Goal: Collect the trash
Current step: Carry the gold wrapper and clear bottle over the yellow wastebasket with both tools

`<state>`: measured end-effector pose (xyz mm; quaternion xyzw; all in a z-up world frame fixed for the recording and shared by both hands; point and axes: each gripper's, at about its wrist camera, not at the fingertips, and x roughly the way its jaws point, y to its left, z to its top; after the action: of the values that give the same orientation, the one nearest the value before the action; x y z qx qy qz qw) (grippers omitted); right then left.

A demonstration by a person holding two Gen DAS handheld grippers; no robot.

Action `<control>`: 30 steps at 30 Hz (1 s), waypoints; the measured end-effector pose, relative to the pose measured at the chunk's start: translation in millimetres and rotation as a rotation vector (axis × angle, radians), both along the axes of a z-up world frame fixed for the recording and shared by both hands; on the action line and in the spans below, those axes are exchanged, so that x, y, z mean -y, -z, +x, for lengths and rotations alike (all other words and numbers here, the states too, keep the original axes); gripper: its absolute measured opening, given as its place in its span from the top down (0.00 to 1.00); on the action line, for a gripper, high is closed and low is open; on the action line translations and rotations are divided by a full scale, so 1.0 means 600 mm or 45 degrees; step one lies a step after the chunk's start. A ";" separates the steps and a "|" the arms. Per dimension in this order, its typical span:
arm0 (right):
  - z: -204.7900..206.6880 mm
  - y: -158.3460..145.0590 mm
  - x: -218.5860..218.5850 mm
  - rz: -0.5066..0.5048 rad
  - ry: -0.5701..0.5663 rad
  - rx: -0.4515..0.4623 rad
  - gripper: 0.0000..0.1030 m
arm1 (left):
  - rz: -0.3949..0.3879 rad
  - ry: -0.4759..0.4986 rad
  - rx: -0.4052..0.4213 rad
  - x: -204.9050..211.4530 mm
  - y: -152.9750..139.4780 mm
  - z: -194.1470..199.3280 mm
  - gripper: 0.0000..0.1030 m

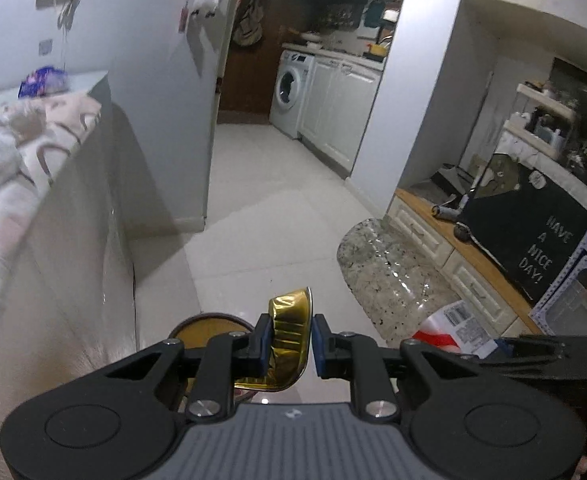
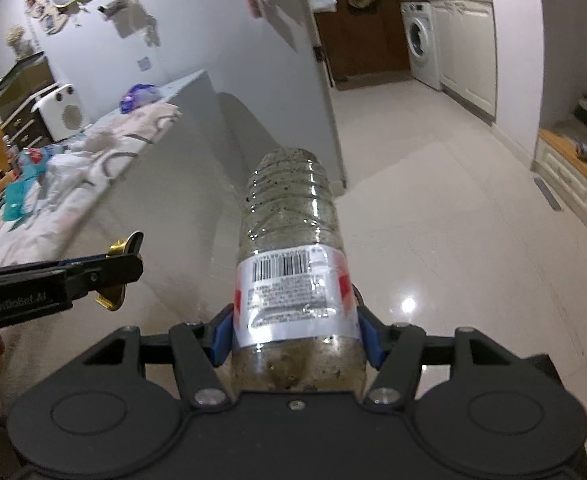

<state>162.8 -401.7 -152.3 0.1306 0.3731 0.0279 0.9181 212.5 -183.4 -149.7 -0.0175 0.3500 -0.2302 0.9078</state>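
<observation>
At the nine o'clock side of the room runs a long surface [image 2: 105, 148] draped in a patterned cloth, and just off its near end the left gripper [image 1: 291, 338] pinches a crumpled gold foil cup [image 1: 289, 336] between its blue pads, the rim tipped up toward twelve o'clock. Under it, toward seven o'clock, sits a round brown-rimmed disc [image 1: 209, 326]; I cannot tell what it is. Moving rightward, the right gripper [image 2: 295, 328] is clamped across the labelled waist of a clear plastic bottle [image 2: 289, 240], grimy inside, lying along the fingers with its far end pointing at twelve o'clock over the pale tiled floor [image 2: 433, 220]. Both pieces of trash look lifted and ready to carry. No bin shows in either view, so I'd keep both grips firm, hold the bottle level so it cannot pivot, and avoid squeezing the thin foil further.
</observation>
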 end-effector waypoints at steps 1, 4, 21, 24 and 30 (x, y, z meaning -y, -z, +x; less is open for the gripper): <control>0.006 0.009 0.002 0.000 0.007 -0.008 0.39 | 0.000 -0.013 -0.014 0.006 0.012 0.008 0.79; 0.026 0.040 0.014 0.034 0.030 -0.038 0.39 | -0.007 -0.058 -0.065 0.019 0.048 0.038 0.79; 0.243 0.265 0.007 0.272 0.178 -0.269 0.39 | 0.056 -0.216 -0.245 0.025 0.267 0.251 0.79; 0.276 0.321 -0.001 0.347 0.226 -0.338 0.39 | 0.067 -0.237 -0.297 0.018 0.318 0.275 0.79; 0.324 0.430 -0.023 0.450 0.278 -0.488 0.39 | 0.101 -0.295 -0.382 -0.003 0.405 0.314 0.79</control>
<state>356.9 -387.9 -410.2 0.3310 0.5131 -0.0315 0.7913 401.0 -181.4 -392.9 -0.0562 0.4859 -0.1048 0.8659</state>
